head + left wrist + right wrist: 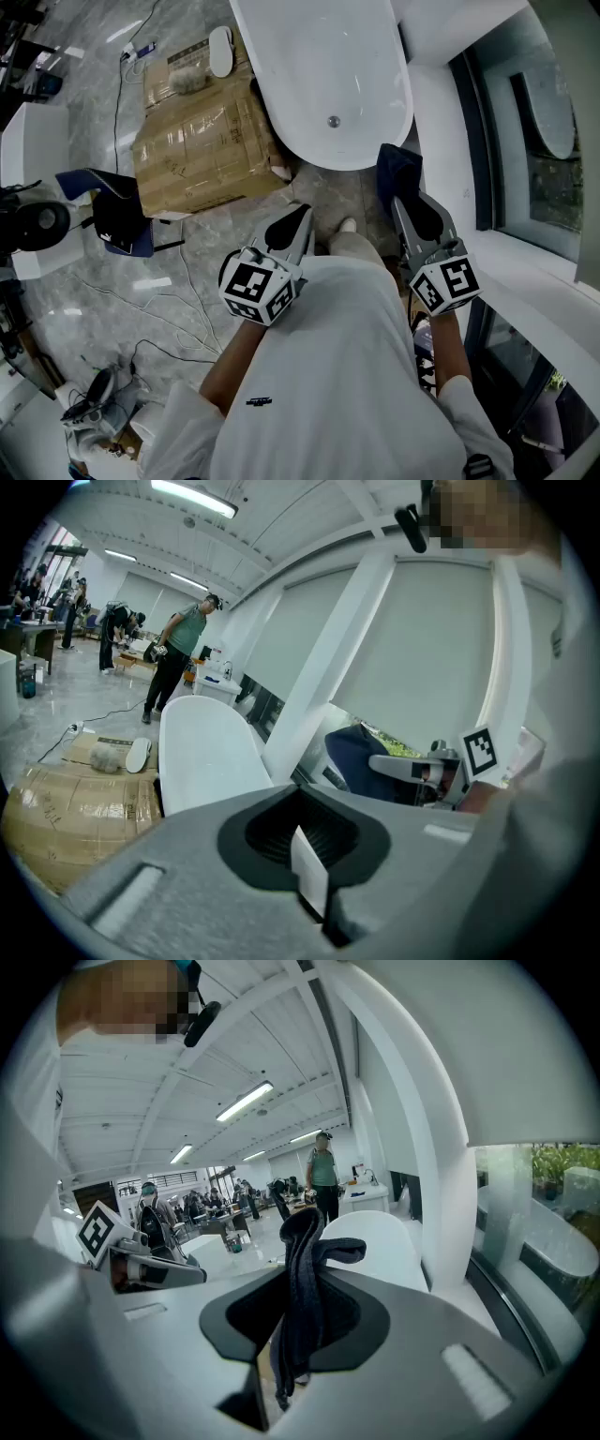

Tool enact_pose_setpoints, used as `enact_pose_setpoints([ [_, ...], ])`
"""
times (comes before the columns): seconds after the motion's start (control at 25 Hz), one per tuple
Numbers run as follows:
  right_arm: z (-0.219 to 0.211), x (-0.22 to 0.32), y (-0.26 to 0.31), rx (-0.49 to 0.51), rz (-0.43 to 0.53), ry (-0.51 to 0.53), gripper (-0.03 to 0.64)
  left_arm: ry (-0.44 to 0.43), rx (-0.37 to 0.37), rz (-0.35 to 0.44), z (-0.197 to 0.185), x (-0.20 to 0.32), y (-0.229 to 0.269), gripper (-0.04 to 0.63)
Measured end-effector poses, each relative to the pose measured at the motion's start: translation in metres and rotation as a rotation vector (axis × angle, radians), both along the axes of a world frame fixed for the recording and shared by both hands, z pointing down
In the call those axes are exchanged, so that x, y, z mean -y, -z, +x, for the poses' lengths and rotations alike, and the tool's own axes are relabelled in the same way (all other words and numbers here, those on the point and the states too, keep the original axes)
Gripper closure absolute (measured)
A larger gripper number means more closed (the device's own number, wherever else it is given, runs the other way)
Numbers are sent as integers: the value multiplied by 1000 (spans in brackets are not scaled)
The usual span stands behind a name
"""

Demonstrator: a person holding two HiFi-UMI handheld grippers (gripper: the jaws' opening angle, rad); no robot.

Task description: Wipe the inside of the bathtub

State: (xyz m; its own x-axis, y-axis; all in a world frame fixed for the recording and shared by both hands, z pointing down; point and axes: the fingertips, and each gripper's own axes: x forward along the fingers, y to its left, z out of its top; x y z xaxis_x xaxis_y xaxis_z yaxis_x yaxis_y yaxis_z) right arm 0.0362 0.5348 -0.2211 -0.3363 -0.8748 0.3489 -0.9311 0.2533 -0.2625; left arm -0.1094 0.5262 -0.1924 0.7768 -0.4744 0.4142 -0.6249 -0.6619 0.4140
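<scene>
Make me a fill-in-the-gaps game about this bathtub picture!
1. The right gripper is shut on a dark blue ____.
2. The left gripper is shut and holds ____.
3. The bathtub is coloured ____.
4. The brown box on the floor beside the bathtub is made of ____.

Missing words: cloth; nothing; white; cardboard.

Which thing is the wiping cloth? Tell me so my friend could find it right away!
Find the big white bathtub at the top of the head view. Just below its rounded end, on the right, the right claw pinches a dark blue cloth. It is floppy and dark against all the white, and it is the only thing held in a claw, since the left claw holds nothing.
</scene>
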Motion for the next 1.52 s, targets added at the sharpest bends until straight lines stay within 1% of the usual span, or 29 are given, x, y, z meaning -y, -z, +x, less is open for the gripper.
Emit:
enact_pose_setpoints([
  [0.2,44,-23,-11,33,-1,-20,548,45,14,5,30,-18,-2,595],
  [0.48,73,-53,-28,68,-20,20,548,65,59,-16,66,-60,-16,595],
  [0.56,80,-57,-27,78,-6,23,548,66,62,-22,71,-64,-23,595],
  [0.64,88,-62,-25,66,15,16,548,63,62,-27,76,-66,-27,595],
  [0.8,108,-64,-18,53,30,-2,548,54,61,-13,91,-62,-22,595],
  [0.96,123,-49,-14,45,33,5,546,60,55,-4,107,-44,-18,595],
  [1.08,126,-30,-13,49,29,20,546,81,50,2,110,-29,-15,595],
  [1.16,122,-15,-15,55,18,38,546,109,48,-4,105,-18,-16,595],
  [1.28,112,13,-19,64,-2,76,546,155,48,-32,92,4,-23,595],
  [1.4,101,50,-26,64,-11,104,546,185,46,-61,80,35,-34,595],
  [1.52,91,94,-32,57,-23,131,546,196,46,-74,71,76,-44,595],
])
